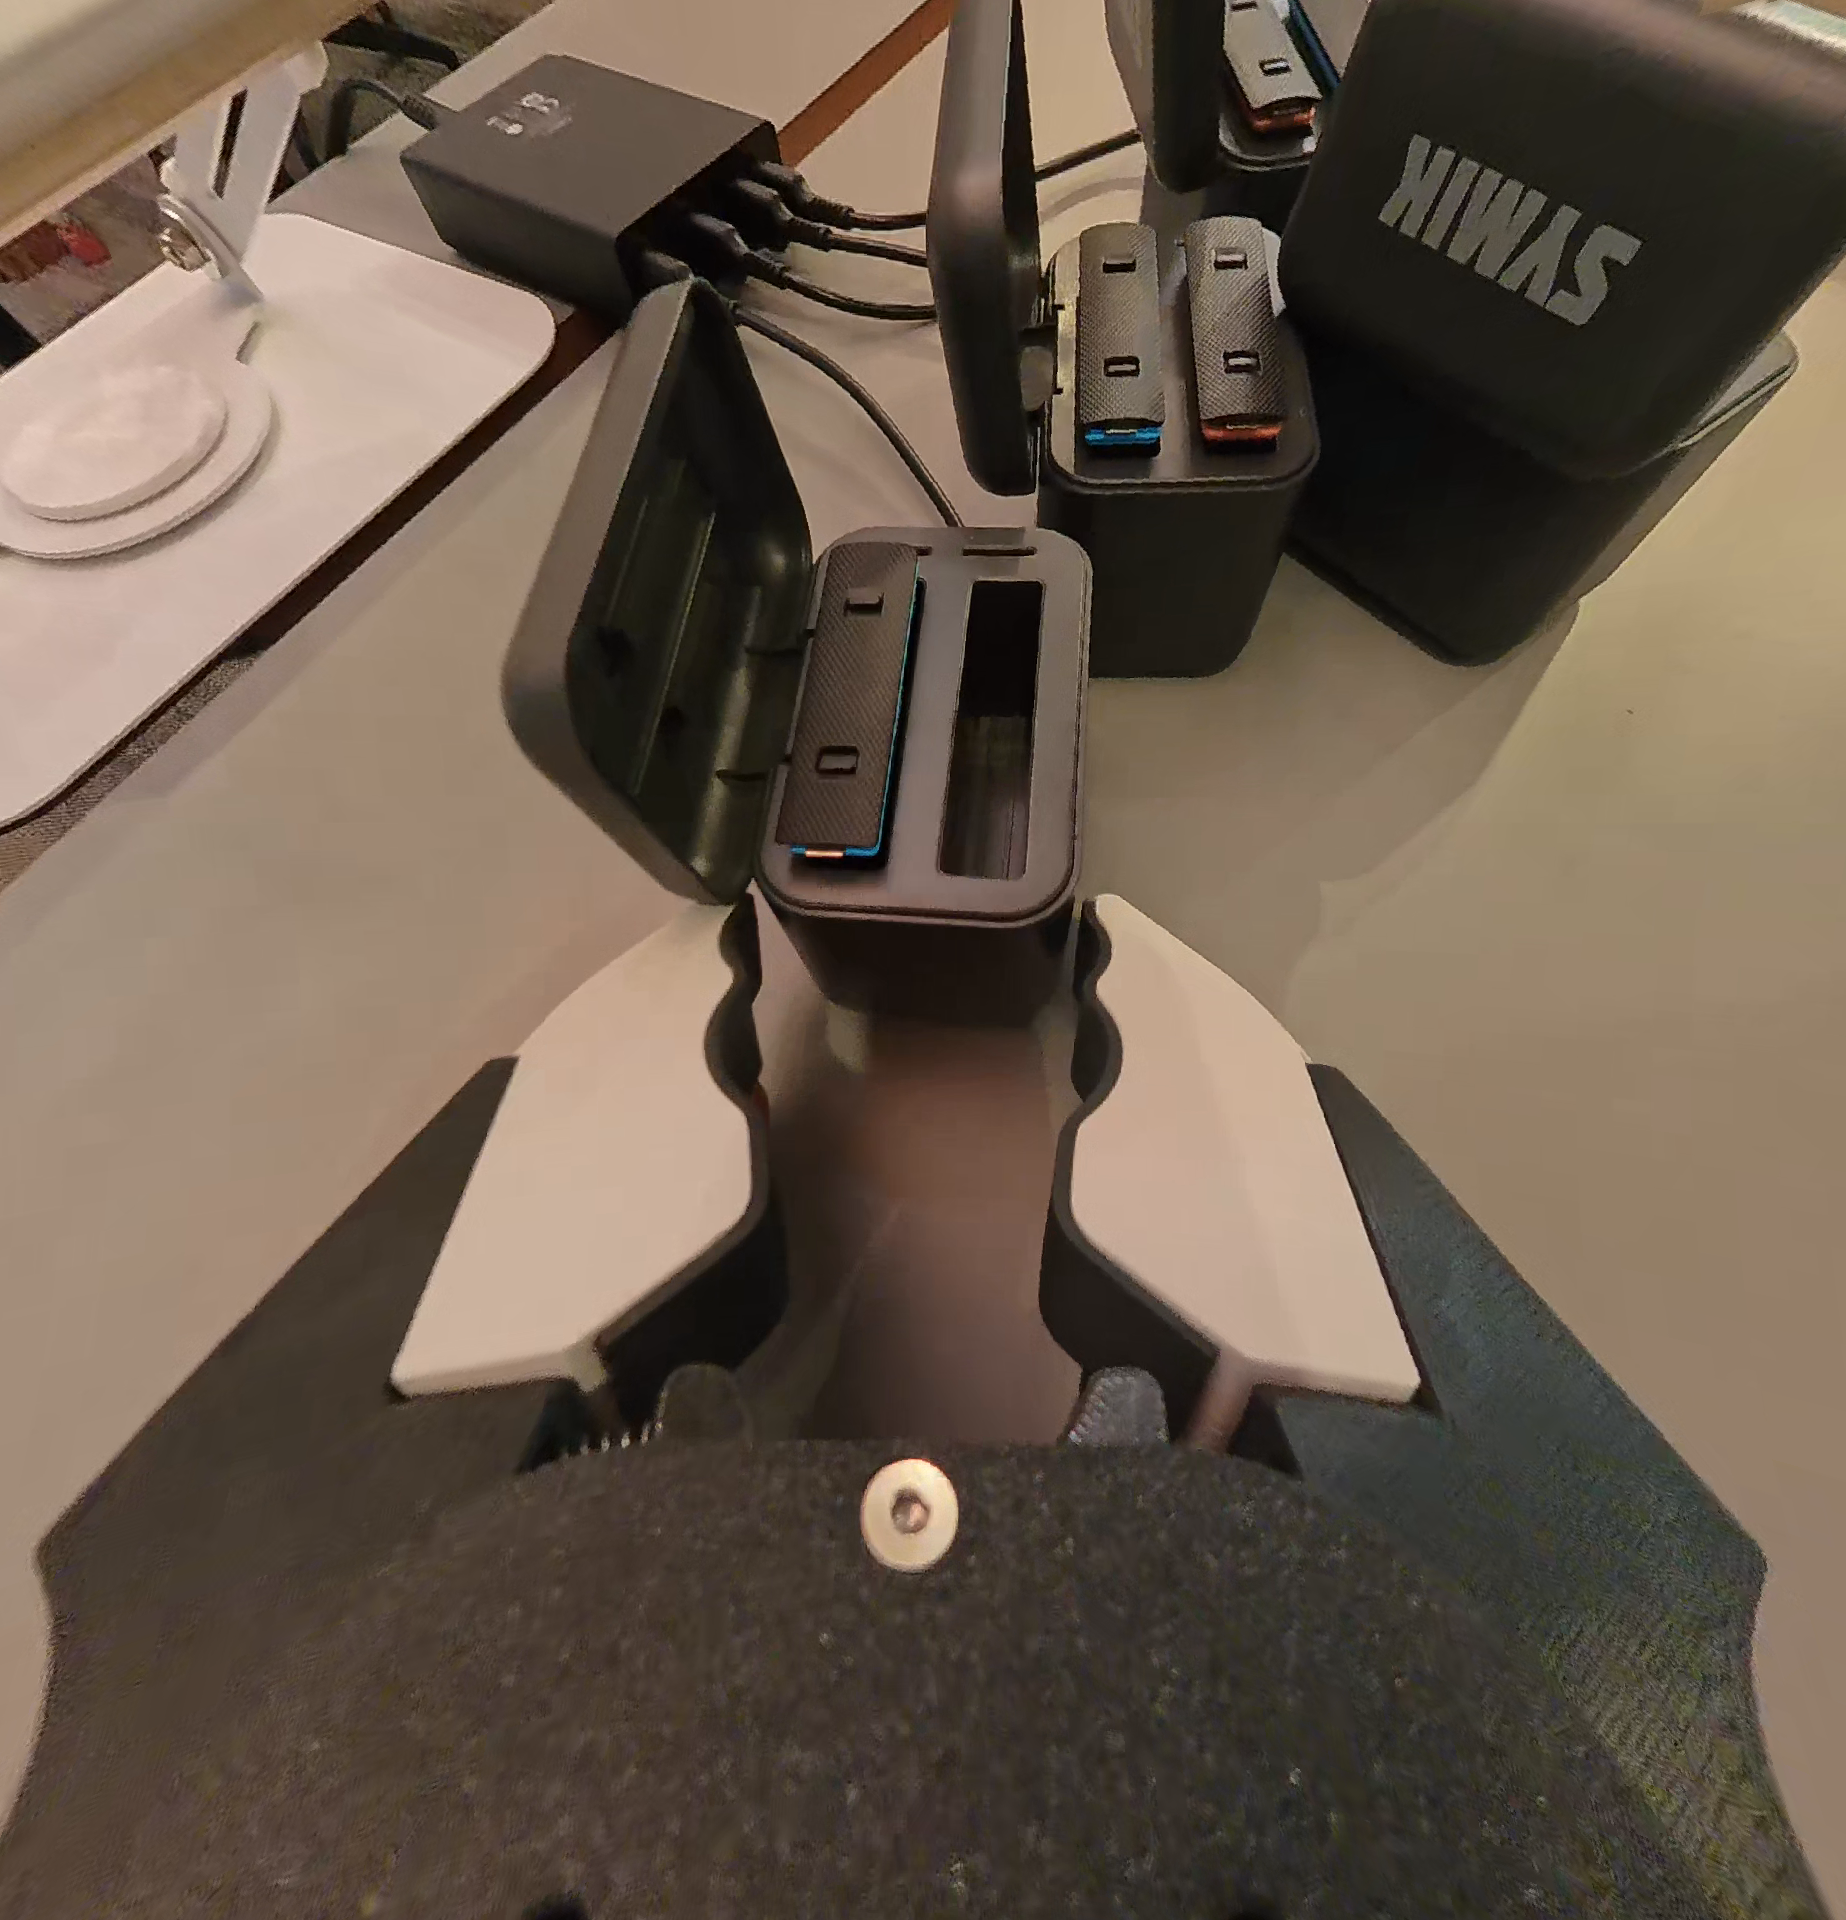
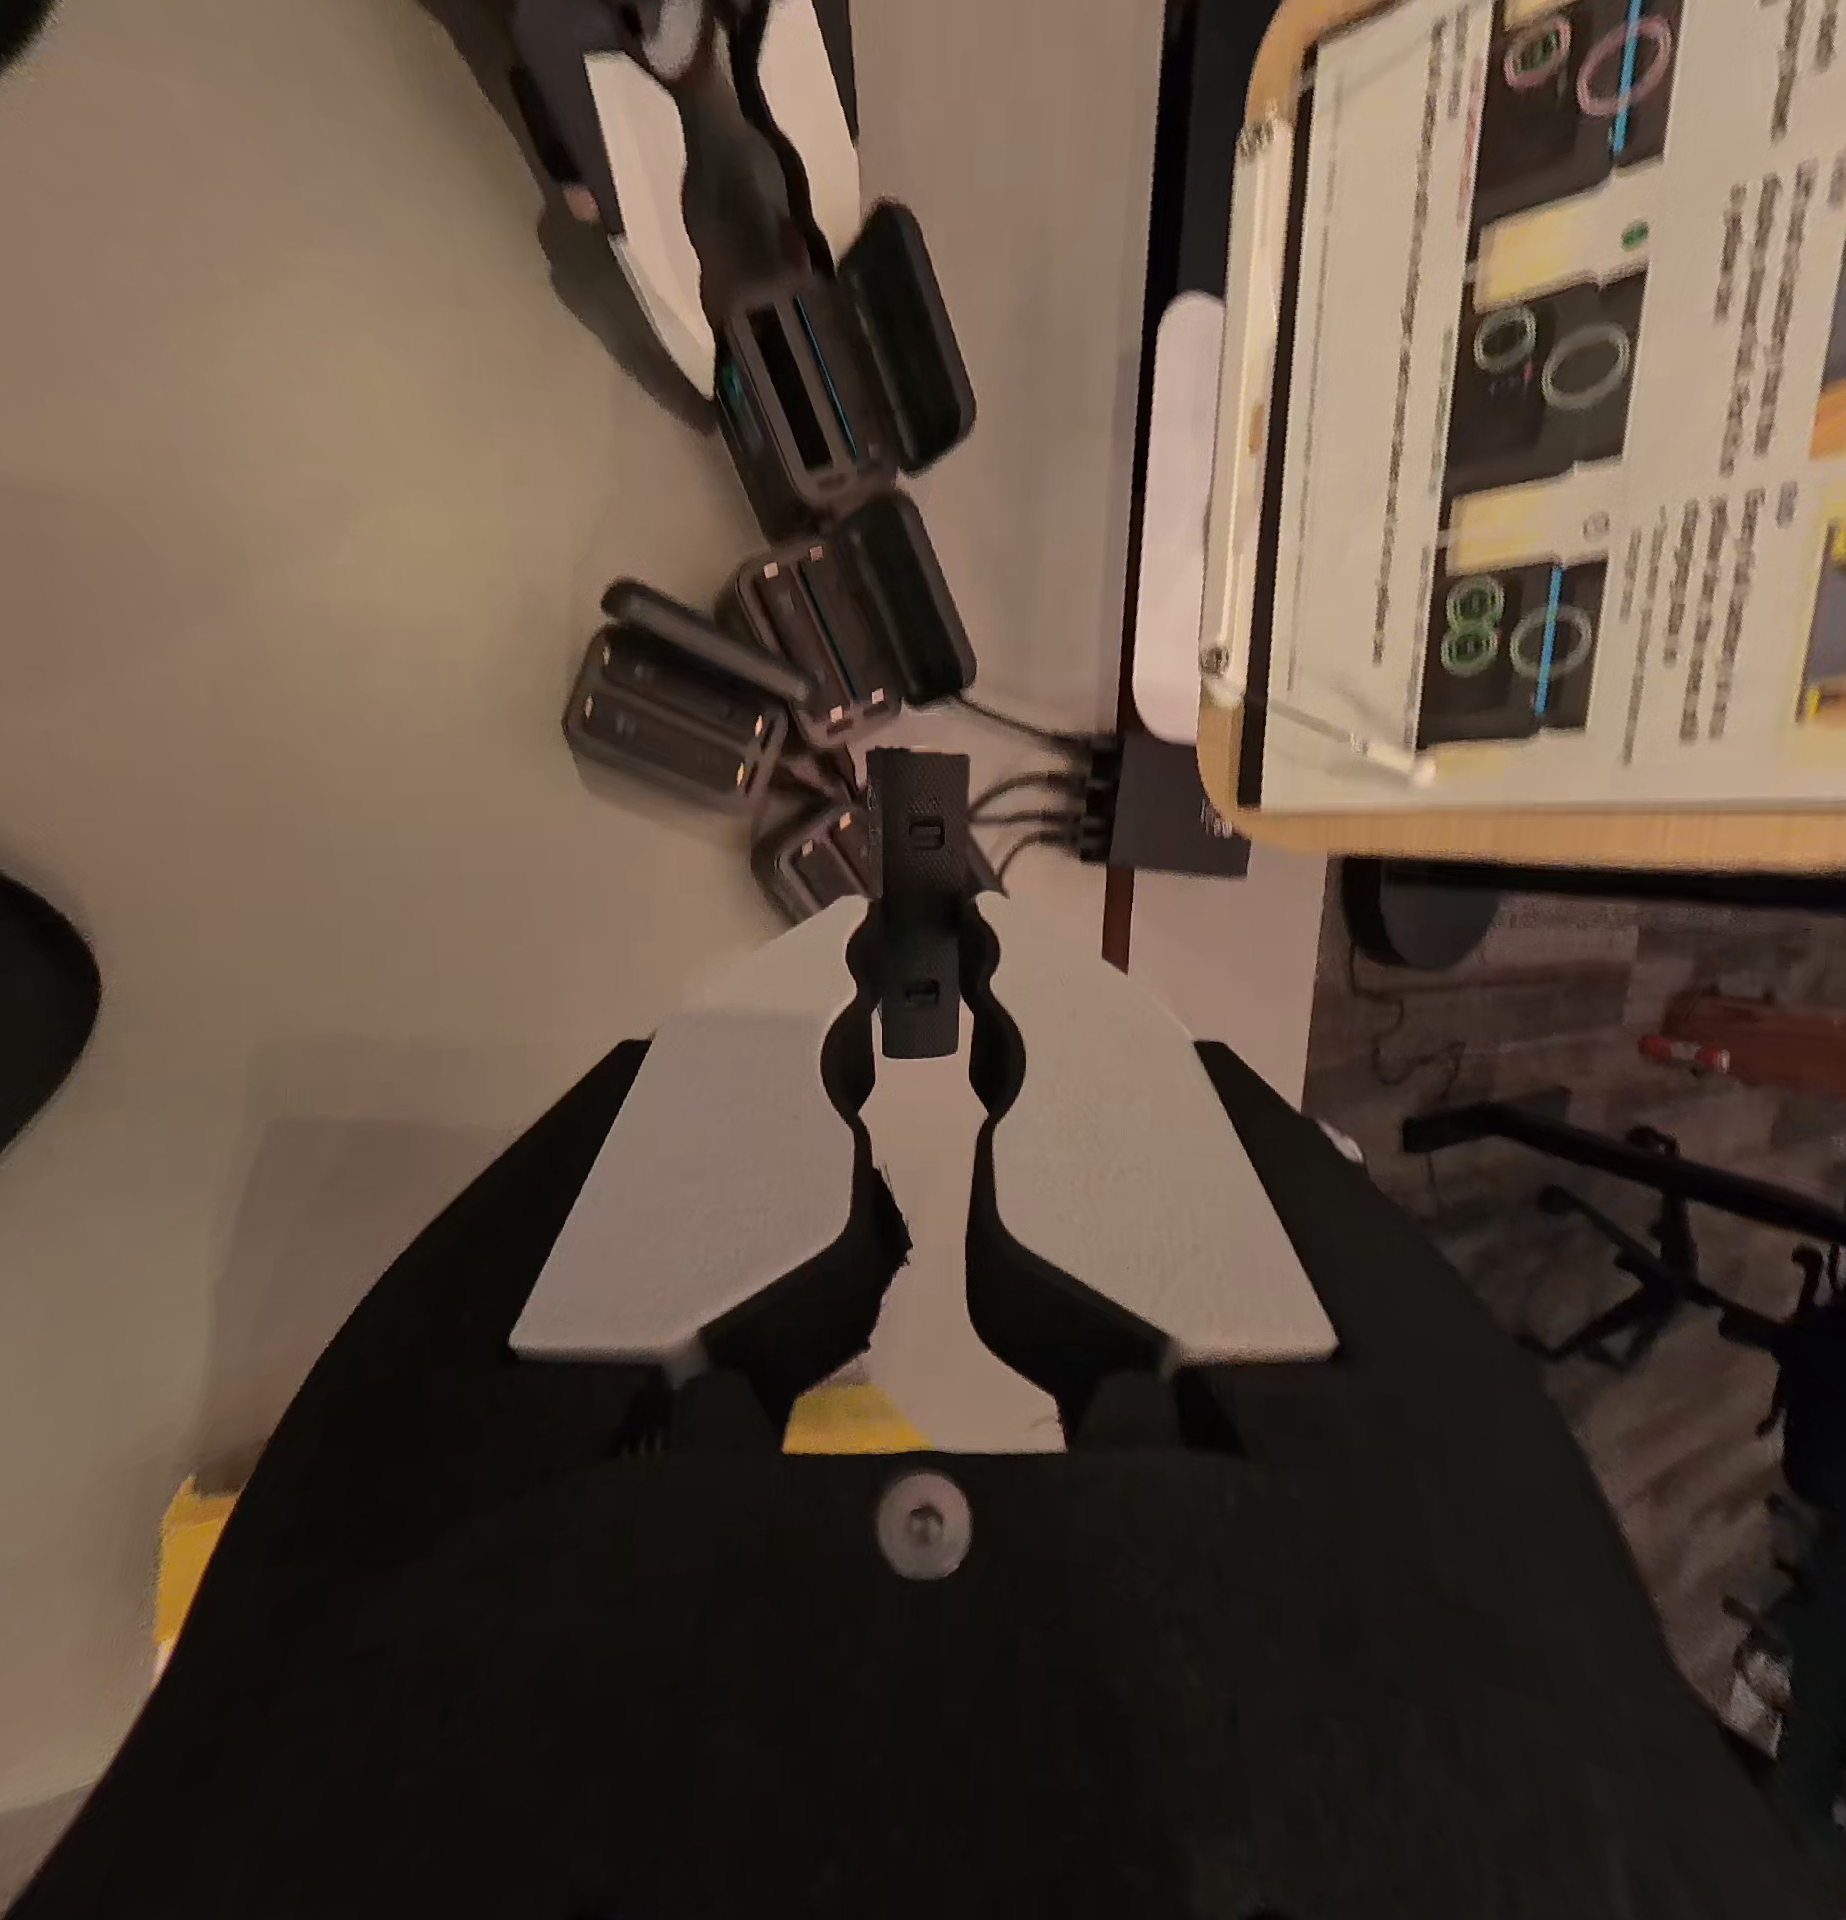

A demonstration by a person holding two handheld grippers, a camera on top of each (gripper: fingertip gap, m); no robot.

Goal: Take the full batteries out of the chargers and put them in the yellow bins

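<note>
We steady the nearest charger [image 1: 924, 790] with our left gripper [image 1: 914, 997], its jaws clamped on the body so the case stays put on the bench [image 1: 1521, 1039]; one slot is empty, one battery [image 1: 846, 707] remains. Our right gripper [image 2: 921, 987] is closed on the pulled battery [image 2: 919, 883], held clear above the bench, with a yellow bin [image 2: 846, 1423] showing just beneath it.

Warm, dim indoor light; soft shadows; fisheye bending at the frame edges; right wrist view smeared, its upper right blurriest.
</note>
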